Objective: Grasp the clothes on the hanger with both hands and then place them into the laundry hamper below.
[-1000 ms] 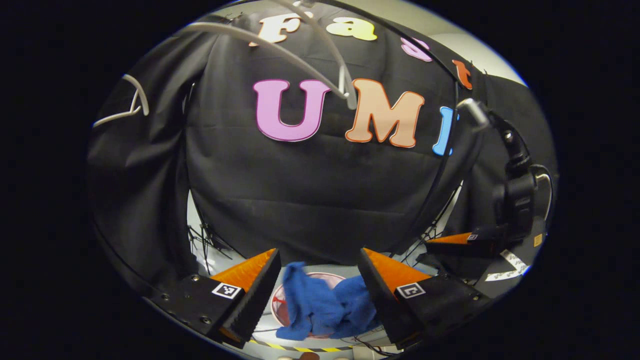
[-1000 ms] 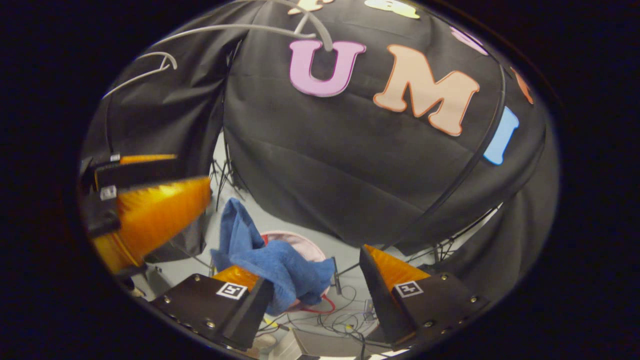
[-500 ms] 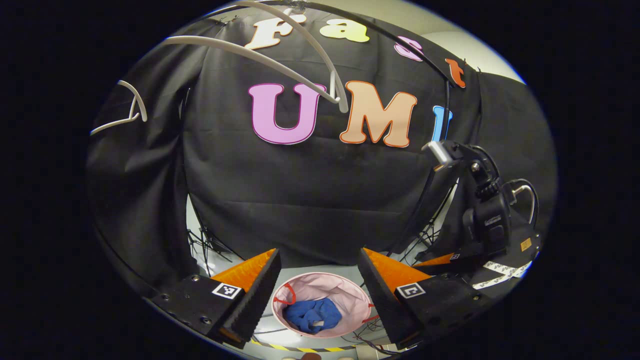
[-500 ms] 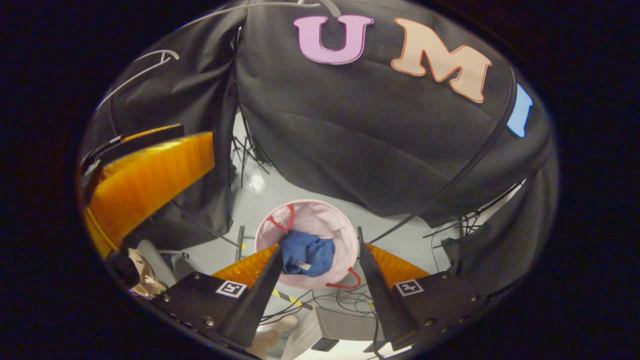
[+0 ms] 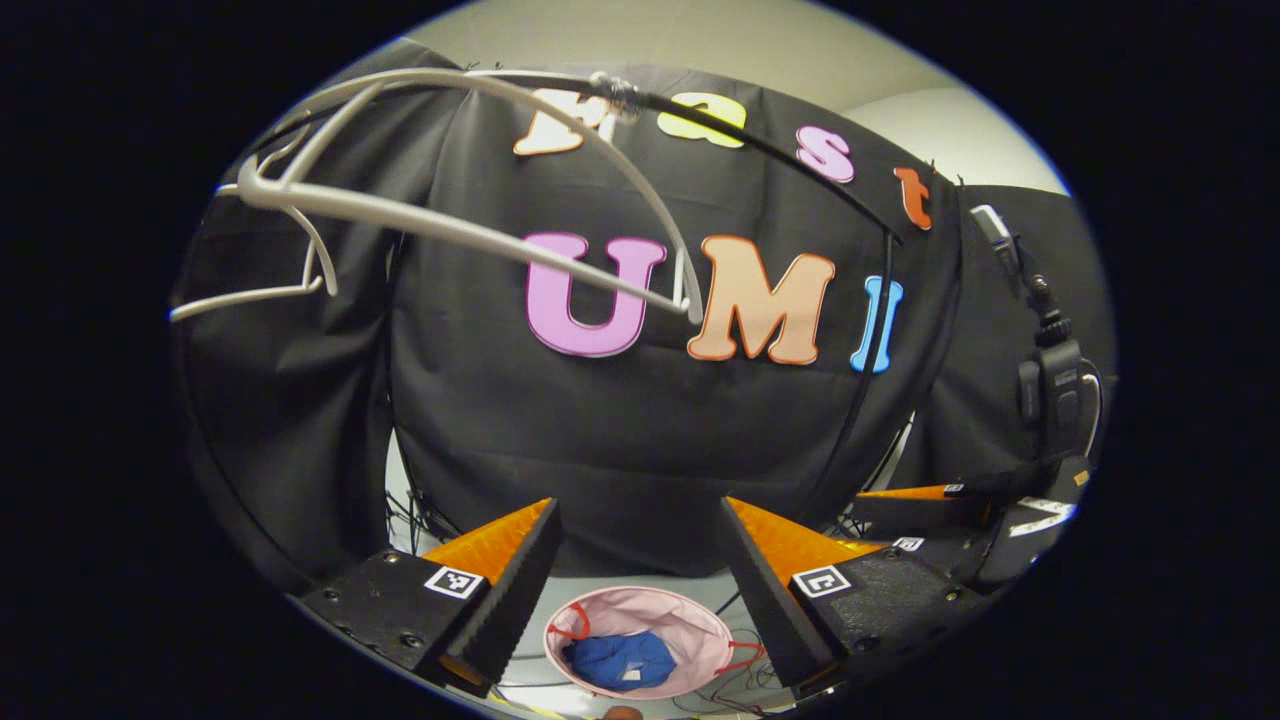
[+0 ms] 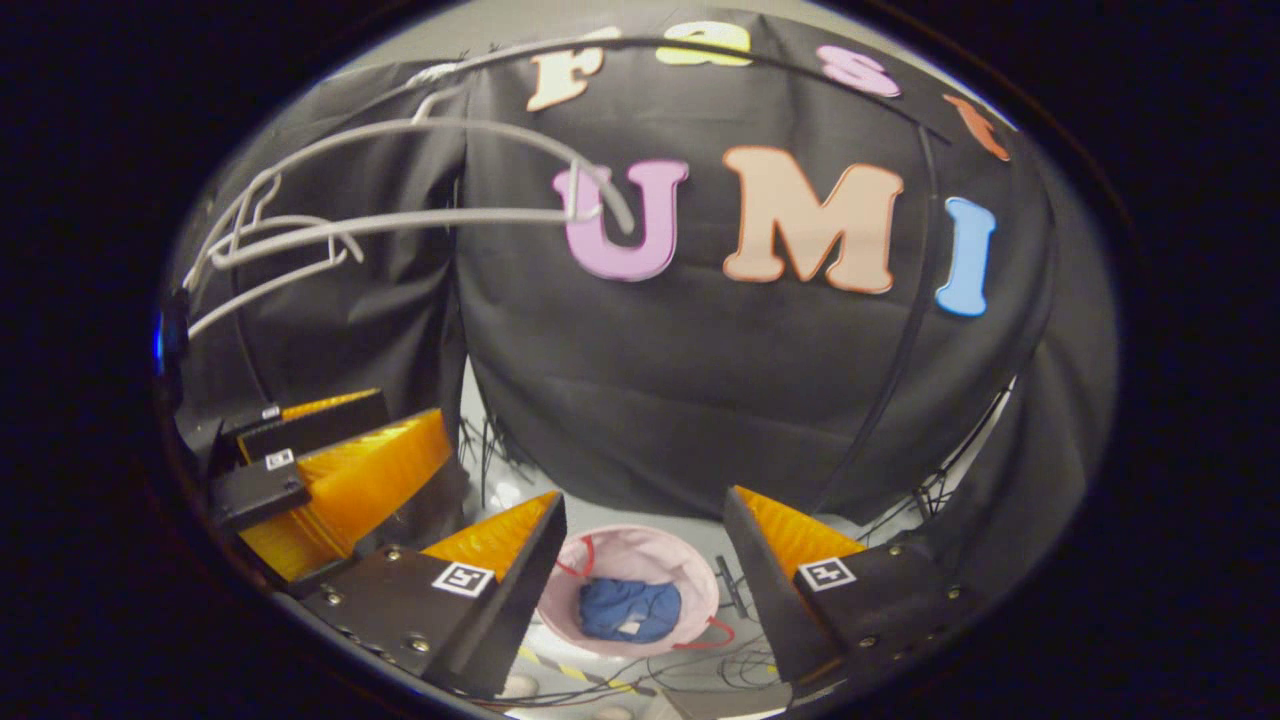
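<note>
No legible text, label or number — just square black-and-white coded markers on the left gripper [image 5: 638, 540] and right gripper [image 6: 645, 535].

Your way down to the laundry hamper [image 5: 700, 625] is wide open — nothing hangs between either set of spread fingers and its rim. Inside, the blue clothes [image 5: 618, 660] fill only part of it. Up top, the bare white hanger [image 5: 450, 228] juts across at head height, and the other gripper [image 6: 335, 480] sits close on your left — mind both.
</note>
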The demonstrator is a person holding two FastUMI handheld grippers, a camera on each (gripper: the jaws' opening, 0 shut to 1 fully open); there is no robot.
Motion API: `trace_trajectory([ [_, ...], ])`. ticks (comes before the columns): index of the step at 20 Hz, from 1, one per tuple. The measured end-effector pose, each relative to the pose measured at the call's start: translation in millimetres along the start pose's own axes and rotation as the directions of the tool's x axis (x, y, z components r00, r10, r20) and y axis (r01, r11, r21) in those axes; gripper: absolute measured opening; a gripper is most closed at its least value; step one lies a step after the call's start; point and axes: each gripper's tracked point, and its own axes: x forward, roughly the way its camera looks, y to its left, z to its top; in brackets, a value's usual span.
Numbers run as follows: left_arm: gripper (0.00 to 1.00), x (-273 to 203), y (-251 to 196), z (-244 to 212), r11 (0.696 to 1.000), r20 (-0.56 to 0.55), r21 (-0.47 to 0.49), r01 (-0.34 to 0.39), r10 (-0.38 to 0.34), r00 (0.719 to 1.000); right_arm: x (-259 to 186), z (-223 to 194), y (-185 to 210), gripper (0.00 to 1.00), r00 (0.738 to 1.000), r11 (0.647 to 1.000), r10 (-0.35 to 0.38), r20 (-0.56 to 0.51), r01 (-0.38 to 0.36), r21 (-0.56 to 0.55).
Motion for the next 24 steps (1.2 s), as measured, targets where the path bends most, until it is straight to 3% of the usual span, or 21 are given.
trace_trajectory([
  [3,0.95,-15,-9,21,1.0,0.051,-0.011,0.017,-0.016,0.999,-26,34,-8,0.91,0.992,0.998,-0.03,0.119,0.024,0.05],
  [5,0.96,-26,-14,35,1.0,0.084,-0.005,0.029,-0.029,0.996,-42,51,-13,0.99,0.983,0.997,-0.048,0.177,0.038,0.061],
  [8,0.94,-36,-25,50,0.998,0.119,0.01,0.056,-0.057,0.991,-65,70,-16,0.91,0.966,0.996,-0.065,0.25,0.047,0.081],
  [9,0.96,-35,-32,53,0.998,0.127,0.007,0.065,-0.065,0.99,-72,73,-18,0.95,0.962,0.995,-0.069,0.263,0.047,0.091],
  [12,0.96,-41,-43,60,0.997,0.149,0.009,0.077,-0.077,0.986,-90,82,-25,0.91,0.944,0.992,-0.086,0.319,0.051,0.114],
  [14,0.94,-45,-50,60,0.997,0.156,0.022,0.077,-0.079,0.985,-100,80,-37,0.95,0.935,0.991,-0.109,0.338,0.075,0.113],
  [15,0.94,-48,-55,60,0.996,0.155,0.03,0.078,-0.082,0.984,-105,80,-42,0.9,0.931,0.99,-0.117,0.347,0.081,0.116],
  [17,0.94,-51,-64,61,0.996,0.161,0.04,0.079,-0.085,0.983,-115,80,-54,0.94,0.922,0.988,-0.13,0.365,0.091,0.124],
  [24,0.94,-54,-99,57,0.996,0.171,0.056,0.062,-0.071,0.983,-136,78,-108,0.95,0.9,0.986,-0.163,0.405,0.131,0.107],
])
